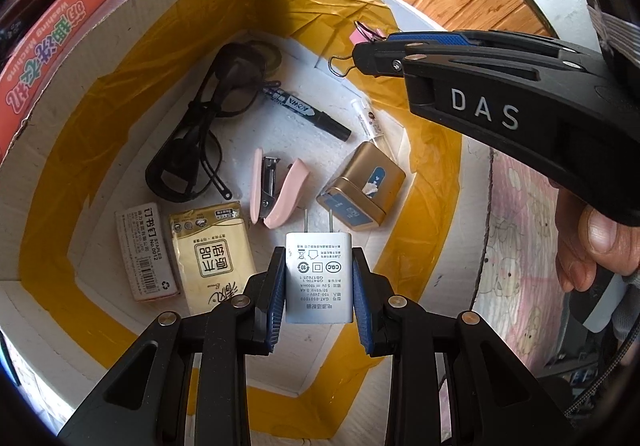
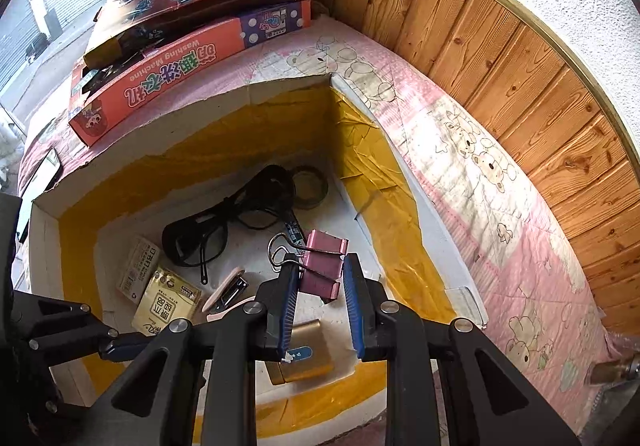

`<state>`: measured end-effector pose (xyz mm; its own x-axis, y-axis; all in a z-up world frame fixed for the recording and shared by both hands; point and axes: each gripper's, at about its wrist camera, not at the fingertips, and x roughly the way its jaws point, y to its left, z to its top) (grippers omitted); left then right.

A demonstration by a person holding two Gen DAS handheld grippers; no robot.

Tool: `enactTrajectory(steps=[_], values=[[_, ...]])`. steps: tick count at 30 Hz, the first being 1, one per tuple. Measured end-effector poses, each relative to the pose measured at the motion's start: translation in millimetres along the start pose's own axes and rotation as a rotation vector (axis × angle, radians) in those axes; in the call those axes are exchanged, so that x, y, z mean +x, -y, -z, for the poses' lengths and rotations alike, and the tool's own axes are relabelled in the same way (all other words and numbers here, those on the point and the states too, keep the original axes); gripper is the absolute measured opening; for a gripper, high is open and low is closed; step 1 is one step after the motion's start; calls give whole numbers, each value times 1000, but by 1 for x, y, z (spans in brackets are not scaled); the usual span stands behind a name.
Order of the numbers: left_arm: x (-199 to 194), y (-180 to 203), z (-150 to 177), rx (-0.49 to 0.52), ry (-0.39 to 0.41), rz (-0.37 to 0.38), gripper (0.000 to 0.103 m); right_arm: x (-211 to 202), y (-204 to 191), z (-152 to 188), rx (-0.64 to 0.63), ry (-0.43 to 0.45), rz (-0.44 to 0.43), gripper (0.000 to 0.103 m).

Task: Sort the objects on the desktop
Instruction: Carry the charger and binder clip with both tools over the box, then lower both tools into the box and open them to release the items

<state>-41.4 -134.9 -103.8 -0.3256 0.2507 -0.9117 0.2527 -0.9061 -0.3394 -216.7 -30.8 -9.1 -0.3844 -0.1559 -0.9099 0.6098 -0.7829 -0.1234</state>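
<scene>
My left gripper (image 1: 320,258) is shut on a white charger plug (image 1: 319,286), prongs pointing away, and hangs over the open cardboard box (image 1: 60,149) lined with yellow tape. My right gripper (image 2: 321,262) is shut on a pink binder clip (image 2: 324,246) above the box's far right side. In the left wrist view the right gripper (image 1: 360,49) comes in from the upper right. On the box floor lie black sunglasses (image 1: 192,149), a marker (image 1: 308,113), a pink stapler (image 1: 276,189), a gold tin (image 1: 364,185), a staples box (image 1: 146,250) and a tissue pack (image 1: 212,250).
A tape roll (image 2: 310,185) lies in the box's far corner. Two toy boxes (image 2: 192,57) are stacked behind the box on the pink bear-print cloth (image 2: 480,165). A wood-panelled wall (image 2: 500,45) runs behind. A person's hand (image 1: 592,246) grips the right tool.
</scene>
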Motion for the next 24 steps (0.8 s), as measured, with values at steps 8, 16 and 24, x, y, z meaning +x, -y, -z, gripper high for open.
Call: enactTrajectory(steps=[8, 16, 24], values=[[3, 1, 2, -6, -24, 14, 31, 23, 2, -12, 10, -71, -12, 24], [9, -6, 0, -72, -60, 81, 31, 43, -1, -22, -17, -132, 28, 24], [12, -18, -3, -163, -73, 131, 30, 62, 0, -31, -25, -183, 58, 24]])
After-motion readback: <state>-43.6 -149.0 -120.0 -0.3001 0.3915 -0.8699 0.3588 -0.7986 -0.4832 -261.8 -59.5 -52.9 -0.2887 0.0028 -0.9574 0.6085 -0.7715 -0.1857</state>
